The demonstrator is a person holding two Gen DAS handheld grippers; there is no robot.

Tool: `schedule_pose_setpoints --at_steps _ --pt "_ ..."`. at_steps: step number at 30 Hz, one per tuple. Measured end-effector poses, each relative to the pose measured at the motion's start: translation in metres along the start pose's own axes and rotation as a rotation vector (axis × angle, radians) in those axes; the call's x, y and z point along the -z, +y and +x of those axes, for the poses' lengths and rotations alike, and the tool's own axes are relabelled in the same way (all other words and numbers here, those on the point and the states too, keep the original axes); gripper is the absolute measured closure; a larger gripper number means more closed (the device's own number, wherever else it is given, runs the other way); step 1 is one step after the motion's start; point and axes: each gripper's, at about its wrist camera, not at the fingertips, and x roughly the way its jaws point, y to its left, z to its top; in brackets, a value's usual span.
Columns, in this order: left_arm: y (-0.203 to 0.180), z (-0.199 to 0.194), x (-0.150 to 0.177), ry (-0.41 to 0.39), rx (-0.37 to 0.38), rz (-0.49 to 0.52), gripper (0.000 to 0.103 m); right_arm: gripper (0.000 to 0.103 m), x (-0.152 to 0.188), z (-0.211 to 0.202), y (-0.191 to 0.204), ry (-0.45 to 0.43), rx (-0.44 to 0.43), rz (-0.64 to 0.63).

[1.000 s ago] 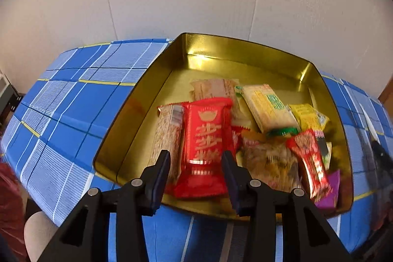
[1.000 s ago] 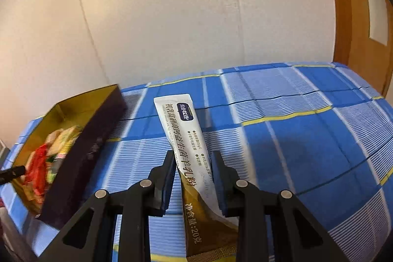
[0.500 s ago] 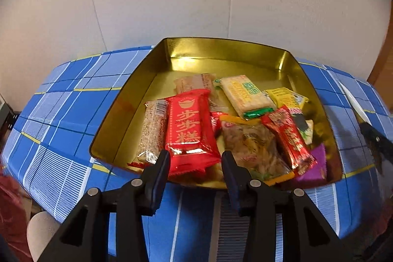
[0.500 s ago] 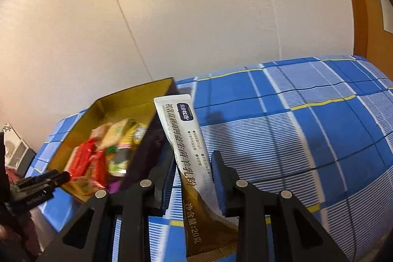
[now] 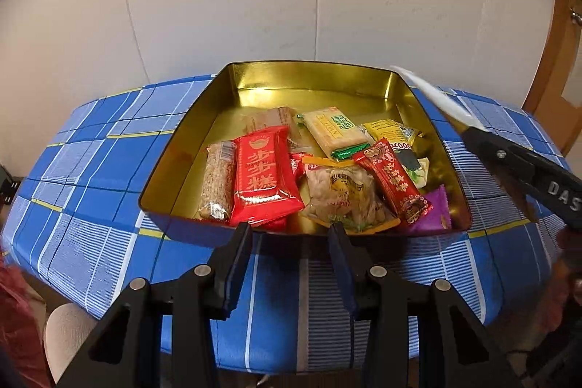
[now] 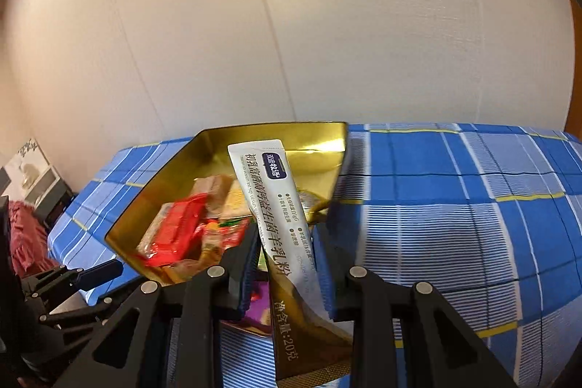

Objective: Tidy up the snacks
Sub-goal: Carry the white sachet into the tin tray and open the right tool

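On the left, the left gripper (image 5: 291, 235) hovers just short of the near wall of a gold tin (image 5: 309, 79), its jaws spread apart with nothing between them. The tin sits on a desk covered by a blue checked cloth (image 5: 91, 170). Inside the tin, from left to right, lie a seed bar (image 5: 217, 180) in clear wrap, a large red packet (image 5: 263, 177) with gold characters, a clear bag of nuts (image 5: 343, 195), a pale cracker pack (image 5: 336, 131) with green print, a narrow red packet (image 5: 394, 180) lying at a slant, a yellow packet (image 5: 389, 130) and a purple wrapper (image 5: 434, 213) in the near right corner. They are heaped together toward the near and right part of the tin; the far left part of its floor is bare.

At the right, the right gripper (image 6: 285, 251) reaches in over the tin's right side. Its jaws are closed on a long white and gold sachet (image 6: 269, 191), gripping it about the middle. The sachet's upper end tilts out above the snacks in the tin, and its gold lower end hangs down between the gripper's arms.
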Motion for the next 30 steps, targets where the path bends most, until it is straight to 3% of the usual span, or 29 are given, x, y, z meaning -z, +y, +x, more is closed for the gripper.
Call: schedule_pose_setpoints --at_steps 16,24,30 --pt "0.015 -0.004 0.019 0.024 0.005 -0.021 0.058 0.073 -0.013 0.046 0.038 0.100 0.007 -0.056" --pt "0.021 -0.004 0.023 0.034 0.000 -0.037 0.054 0.069 -0.031 0.082 0.038 0.192 -0.024 0.011" --pt "0.024 -0.008 0.027 0.025 -0.014 -0.043 0.046 0.063 -0.032 0.055 0.023 0.098 -0.041 0.099"
